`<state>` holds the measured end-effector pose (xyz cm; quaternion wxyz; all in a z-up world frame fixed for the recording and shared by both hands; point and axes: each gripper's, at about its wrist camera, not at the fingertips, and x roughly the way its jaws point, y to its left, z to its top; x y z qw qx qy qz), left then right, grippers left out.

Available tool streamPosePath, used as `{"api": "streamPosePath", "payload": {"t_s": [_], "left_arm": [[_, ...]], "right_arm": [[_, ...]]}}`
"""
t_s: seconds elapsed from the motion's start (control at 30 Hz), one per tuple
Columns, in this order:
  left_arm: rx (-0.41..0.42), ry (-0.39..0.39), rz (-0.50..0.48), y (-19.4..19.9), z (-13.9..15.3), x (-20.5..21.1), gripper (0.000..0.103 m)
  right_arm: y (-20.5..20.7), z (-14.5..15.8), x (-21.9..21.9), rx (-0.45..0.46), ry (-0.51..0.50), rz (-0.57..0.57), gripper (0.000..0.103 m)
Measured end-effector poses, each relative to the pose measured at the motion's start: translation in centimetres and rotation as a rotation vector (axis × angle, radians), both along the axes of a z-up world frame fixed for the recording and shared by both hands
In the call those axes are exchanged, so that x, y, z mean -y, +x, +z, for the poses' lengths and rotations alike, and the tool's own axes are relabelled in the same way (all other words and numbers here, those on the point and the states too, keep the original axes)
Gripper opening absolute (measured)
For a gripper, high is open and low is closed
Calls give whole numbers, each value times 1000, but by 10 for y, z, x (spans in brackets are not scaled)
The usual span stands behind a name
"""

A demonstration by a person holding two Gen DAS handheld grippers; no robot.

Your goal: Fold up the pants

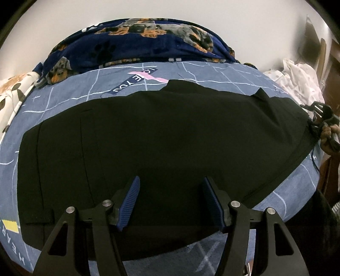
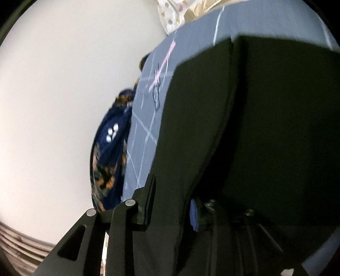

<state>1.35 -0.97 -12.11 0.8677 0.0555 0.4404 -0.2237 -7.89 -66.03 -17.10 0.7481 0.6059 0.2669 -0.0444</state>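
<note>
Pants (image 1: 159, 138) flat on bedsheet (image 1: 212, 72); left gripper (image 1: 170, 201) fingers spread above; right gripper (image 2: 172, 203) fingers pinching pants edge; blanket (image 1: 138, 48) behind.

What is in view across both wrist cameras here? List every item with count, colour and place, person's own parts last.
pants: one pair, black, spread flat across the bed, one end lifted.
bed sheet: one, blue with pale grid lines and lettering, under the pants.
dog-print blanket: one, navy with orange and grey, bunched at the far edge by the wall.
spotted white fabric: one, far left of the bed.
pale floral fabric: one, white, far right.
wall: white, behind the bed.
left gripper: black with blue pads, jaws open above the pants.
right gripper: black, jaws gripping the pants' edge.
</note>
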Motion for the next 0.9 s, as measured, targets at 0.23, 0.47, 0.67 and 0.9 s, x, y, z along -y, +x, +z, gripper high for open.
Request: {"api": "streamPosePath", "payload": {"t_s": [0.23,0.47,0.67,0.9], "left_arm": [[0,-16,-12,1,0,-3,63],[-21,-71,-28,4,1,-12,63],[-4,-61,-61,1,0,-13,63],[4,-47,-72,0,-1,-11,63]], "right_arm": [[-13,25,15,-53,-128,-16,5],[-67,31,29,-85,-120,-47,4],[-97,-9,39,-106,3,-81,3],[-109,-15,53,-79,96,-104,4]]}}
